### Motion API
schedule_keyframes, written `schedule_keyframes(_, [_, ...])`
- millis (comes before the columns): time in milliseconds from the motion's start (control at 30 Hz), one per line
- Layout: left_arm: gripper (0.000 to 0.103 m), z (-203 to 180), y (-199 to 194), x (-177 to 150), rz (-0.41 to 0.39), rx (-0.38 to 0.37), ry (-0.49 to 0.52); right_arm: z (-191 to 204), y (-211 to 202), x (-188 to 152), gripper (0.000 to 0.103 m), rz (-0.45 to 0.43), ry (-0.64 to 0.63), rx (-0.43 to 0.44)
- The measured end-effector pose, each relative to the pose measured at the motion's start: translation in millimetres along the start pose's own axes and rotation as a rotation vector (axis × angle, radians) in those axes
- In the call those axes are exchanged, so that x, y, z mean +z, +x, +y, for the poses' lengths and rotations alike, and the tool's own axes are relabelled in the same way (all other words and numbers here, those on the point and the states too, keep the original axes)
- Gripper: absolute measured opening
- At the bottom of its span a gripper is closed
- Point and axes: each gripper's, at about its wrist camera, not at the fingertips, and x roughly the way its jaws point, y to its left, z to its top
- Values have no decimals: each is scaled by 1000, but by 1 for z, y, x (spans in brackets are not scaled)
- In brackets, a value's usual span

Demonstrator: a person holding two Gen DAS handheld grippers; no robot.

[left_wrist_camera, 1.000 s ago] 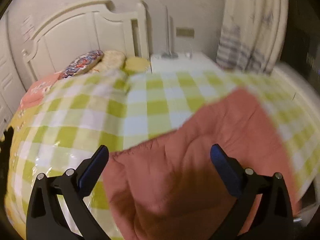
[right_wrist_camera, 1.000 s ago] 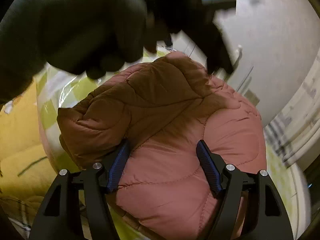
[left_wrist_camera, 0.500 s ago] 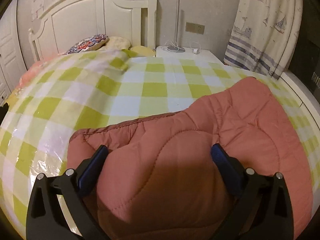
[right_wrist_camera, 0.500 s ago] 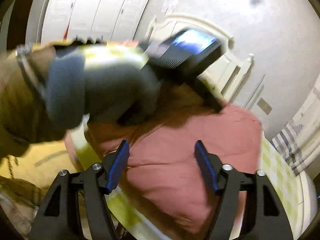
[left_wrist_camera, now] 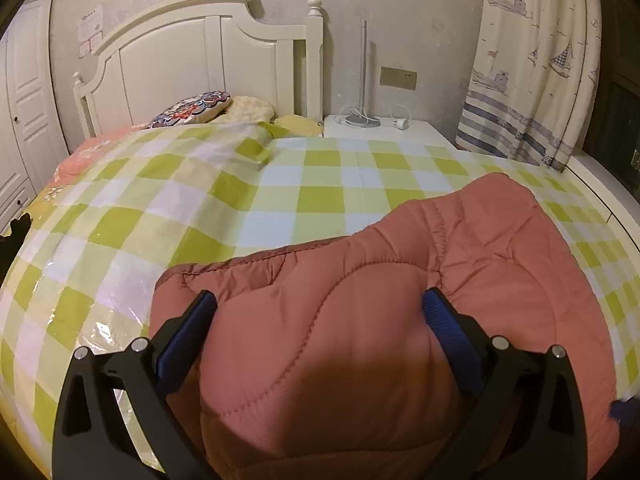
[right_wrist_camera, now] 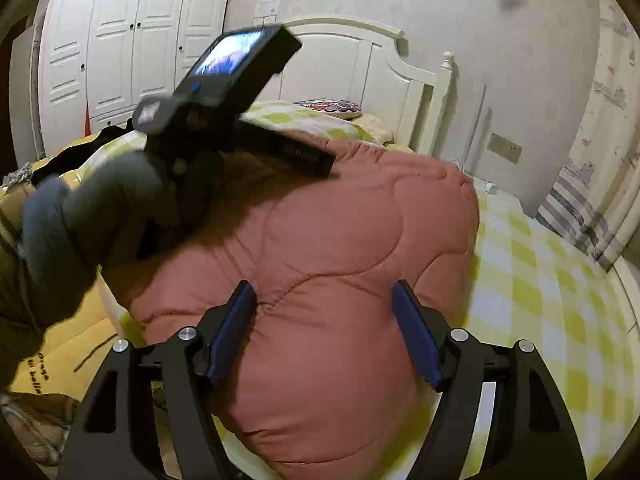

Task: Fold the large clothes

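A salmon-pink quilted jacket [left_wrist_camera: 360, 340] lies in a puffy heap on the green-checked bed cover [left_wrist_camera: 280, 184]. My left gripper [left_wrist_camera: 318, 296] is open wide and sits low over the jacket's near part, a padded bulge rising between its blue pads. In the right wrist view the same jacket [right_wrist_camera: 340, 240] fills the middle. My right gripper [right_wrist_camera: 323, 286] hangs just over its near end with jaws apart and opening, fabric below them but not pinched. A gloved hand [right_wrist_camera: 92, 216] holds the left device over the jacket's far left side.
A white headboard [left_wrist_camera: 180, 52] and pillows [left_wrist_camera: 192, 108] are at the far end, with a nightstand [left_wrist_camera: 384, 128] and curtain [left_wrist_camera: 532, 60] to the right. White wardrobes [right_wrist_camera: 120, 40] stand behind. A dark garment [right_wrist_camera: 88, 148] and yellow fabric [right_wrist_camera: 80, 352] lie at the left.
My left gripper has sunk toward the jacket, which now bulges between its fingers. The right gripper has lifted and rolled, and the jacket's folded-over flap is no longer in its view.
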Motion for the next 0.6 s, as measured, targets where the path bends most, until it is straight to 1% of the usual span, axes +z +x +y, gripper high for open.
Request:
schedule_keyframes(100, [101,1,0,0,-1,0,-2,-15,-15,21,70,-80,14,-50])
schedule_keyframes(200, [101,1,-1,0,-7,5,-3,-37,-12,38,70,-147,55,-109])
schedule_keyframes(233, [101,1,-1,0,-8,7,-2,-42,-7,38,70,-146,59,-118])
schedule_keyframes(267, [101,1,-1,1,-10,7,-2,-47,5,37,70,-118,62,-115])
schedule_keyframes(333, [101,2,-2,1,-11,7,-3,-52,45,26,70,36,52,-75])
schedule_keyframes(367, [101,2,-2,0,-13,11,-6,-57,60,17,70,61,78,-42])
schedule_keyframes(400, [101,3,-2,0,-12,9,-9,-63,61,14,71,48,122,-15])
schedule_keyframes(467, [101,3,-2,1,-14,7,-12,-62,57,14,71,55,130,-13])
schedule_keyframes(533, [101,4,-2,0,-12,9,-11,-57,51,23,70,55,76,-40])
schedule_keyframes(600, [101,4,-4,0,-12,13,-9,-57,44,42,71,22,32,-116])
